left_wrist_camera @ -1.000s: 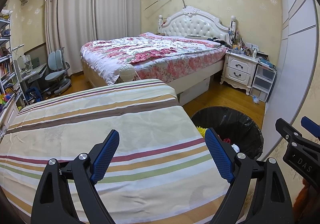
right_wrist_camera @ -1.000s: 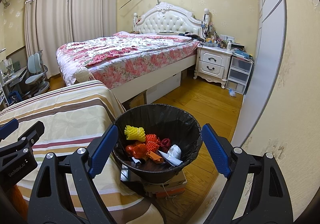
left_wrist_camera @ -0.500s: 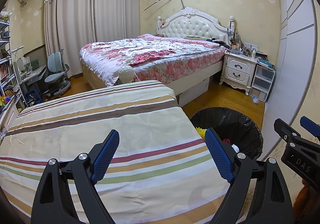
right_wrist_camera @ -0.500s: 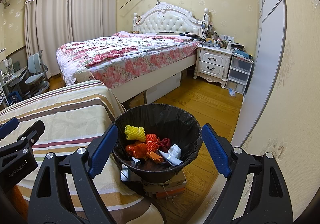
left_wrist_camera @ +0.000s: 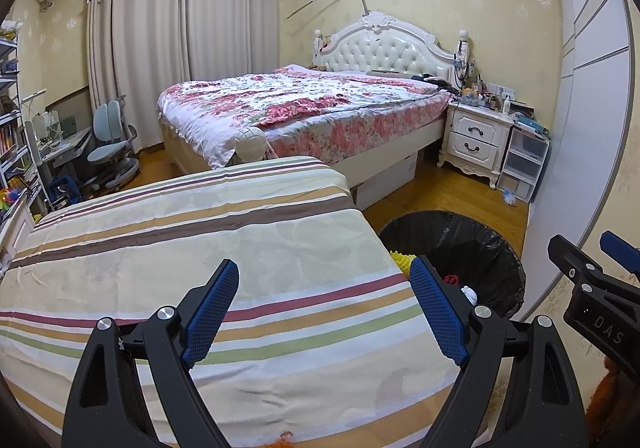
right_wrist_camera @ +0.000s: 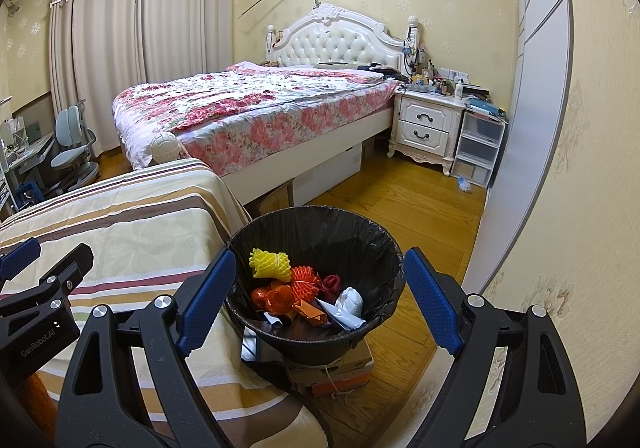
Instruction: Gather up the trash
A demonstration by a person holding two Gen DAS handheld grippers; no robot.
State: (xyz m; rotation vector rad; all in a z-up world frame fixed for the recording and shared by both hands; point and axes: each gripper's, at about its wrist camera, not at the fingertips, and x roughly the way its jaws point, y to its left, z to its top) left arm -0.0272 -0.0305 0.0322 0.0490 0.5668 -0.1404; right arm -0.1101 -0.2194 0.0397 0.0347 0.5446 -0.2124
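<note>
A black-lined trash bin (right_wrist_camera: pixel 384 248) stands on boxes beside the striped table; it also shows in the left wrist view (left_wrist_camera: pixel 480 244). It holds several pieces of trash: a yellow foam net (right_wrist_camera: pixel 270 263), an orange foam net (right_wrist_camera: pixel 305 282), orange wrappers (right_wrist_camera: pixel 276 296) and white crumpled paper (right_wrist_camera: pixel 349 300). My right gripper (right_wrist_camera: pixel 320 306) is open and empty, held above the bin. My left gripper (left_wrist_camera: pixel 324 312) is open and empty over the striped cloth (left_wrist_camera: pixel 200 248).
A floral bed (left_wrist_camera: pixel 304 112) stands behind the table, with a white nightstand (left_wrist_camera: pixel 476 138) and plastic drawers (left_wrist_camera: pixel 522 164) to its right. A wardrobe wall (right_wrist_camera: pixel 532 108) runs along the right. A desk chair (left_wrist_camera: pixel 110 146) and shelves stand at the far left.
</note>
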